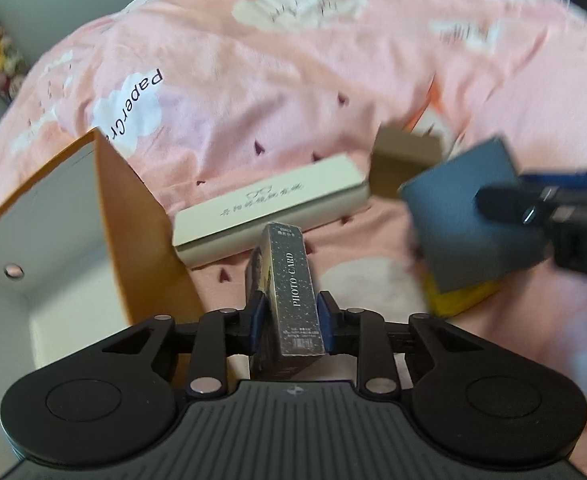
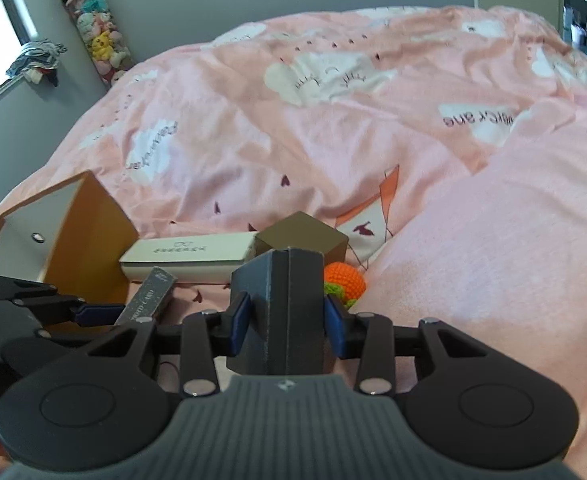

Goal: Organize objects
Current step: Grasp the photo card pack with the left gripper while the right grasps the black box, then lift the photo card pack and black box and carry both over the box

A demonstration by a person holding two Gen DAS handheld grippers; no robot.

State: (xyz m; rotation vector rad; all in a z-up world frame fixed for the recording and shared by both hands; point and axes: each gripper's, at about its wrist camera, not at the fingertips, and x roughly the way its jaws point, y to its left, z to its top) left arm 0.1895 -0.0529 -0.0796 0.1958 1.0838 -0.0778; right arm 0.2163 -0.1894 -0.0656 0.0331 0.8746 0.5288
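My left gripper is shut on a dark speckled PHOTO CARD box, held above the pink bedspread beside the open orange storage box. That card box also shows in the right wrist view. My right gripper is shut on a dark blue-grey box, which appears blurred in the left wrist view. A long cream glasses case lies on the bed ahead; it also shows in the right wrist view.
A brown cardboard cube sits behind the grey box, also in the left view. An orange crochet toy lies at its right. Something yellow lies under the grey box. The pink duvet rises in folds at the right.
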